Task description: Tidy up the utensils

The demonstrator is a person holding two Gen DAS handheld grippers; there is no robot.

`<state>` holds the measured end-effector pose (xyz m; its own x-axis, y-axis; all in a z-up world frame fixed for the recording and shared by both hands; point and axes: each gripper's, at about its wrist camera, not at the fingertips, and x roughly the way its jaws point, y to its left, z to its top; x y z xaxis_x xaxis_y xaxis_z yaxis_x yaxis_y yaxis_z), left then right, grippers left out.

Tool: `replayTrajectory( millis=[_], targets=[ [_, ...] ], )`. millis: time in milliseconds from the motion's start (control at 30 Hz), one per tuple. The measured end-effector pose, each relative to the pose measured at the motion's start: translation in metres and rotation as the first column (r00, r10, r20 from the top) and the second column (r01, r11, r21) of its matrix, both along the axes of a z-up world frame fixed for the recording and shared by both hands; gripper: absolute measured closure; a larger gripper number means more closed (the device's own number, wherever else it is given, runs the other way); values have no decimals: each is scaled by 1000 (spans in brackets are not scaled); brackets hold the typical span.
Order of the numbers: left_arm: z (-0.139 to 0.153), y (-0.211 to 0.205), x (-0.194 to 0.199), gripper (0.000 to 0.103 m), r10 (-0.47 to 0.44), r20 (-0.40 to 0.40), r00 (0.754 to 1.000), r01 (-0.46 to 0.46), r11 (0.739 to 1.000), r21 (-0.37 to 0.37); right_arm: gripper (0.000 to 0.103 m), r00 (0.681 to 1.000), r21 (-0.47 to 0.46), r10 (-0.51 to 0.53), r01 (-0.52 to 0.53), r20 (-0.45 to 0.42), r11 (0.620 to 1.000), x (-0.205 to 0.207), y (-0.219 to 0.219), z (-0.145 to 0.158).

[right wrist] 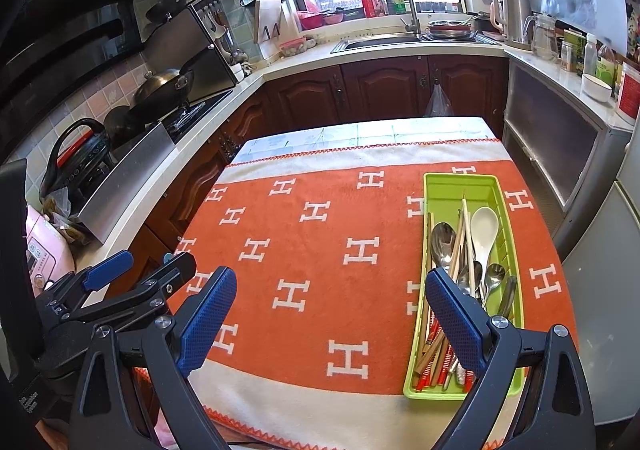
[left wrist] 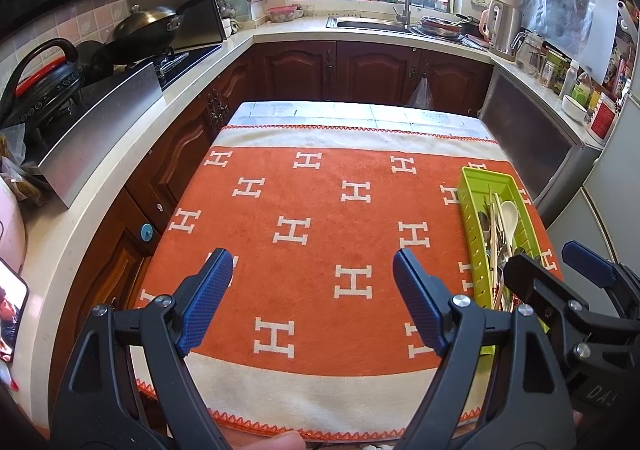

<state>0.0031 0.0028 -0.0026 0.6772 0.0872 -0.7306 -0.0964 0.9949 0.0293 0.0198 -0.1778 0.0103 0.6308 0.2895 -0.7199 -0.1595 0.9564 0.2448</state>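
Note:
A lime green utensil tray (right wrist: 440, 186) lies on the right side of the orange towel (right wrist: 320, 242). It holds metal spoons (right wrist: 442, 240), a white ceramic spoon (right wrist: 484, 228), chopsticks (right wrist: 464, 222) and red-handled pieces, all mixed together. In the left wrist view the same tray (left wrist: 476, 182) sits at the right edge. My left gripper (left wrist: 312, 270) hovers open over the towel's middle, nothing between its fingers. My right gripper (right wrist: 332, 290) is open too, its right finger above the tray's near end. Each gripper shows in the other's view: the right gripper (left wrist: 560, 270), the left gripper (right wrist: 140, 266).
The towel covers a small table (right wrist: 360, 134) in a U-shaped kitchen. A stove with a wok (right wrist: 164, 86) and a pressure cooker (right wrist: 76, 154) line the left counter. The sink (right wrist: 380, 40) is at the back. A fridge (right wrist: 612, 270) stands close on the right.

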Motion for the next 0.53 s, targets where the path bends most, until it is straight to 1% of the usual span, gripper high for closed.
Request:
replayTrajectory(
  millis=[233, 533],
  targets=[
    [0, 2, 0, 22, 1, -2, 1000, -1, 1000, -3, 7, 1000, 0, -1, 1, -2, 1000, 0, 1, -1],
    [-6, 13, -4, 22, 11, -3, 1000, -11, 999, -34, 7, 1000, -17, 2, -2, -4, 1000, 0, 9, -3]
  ],
)
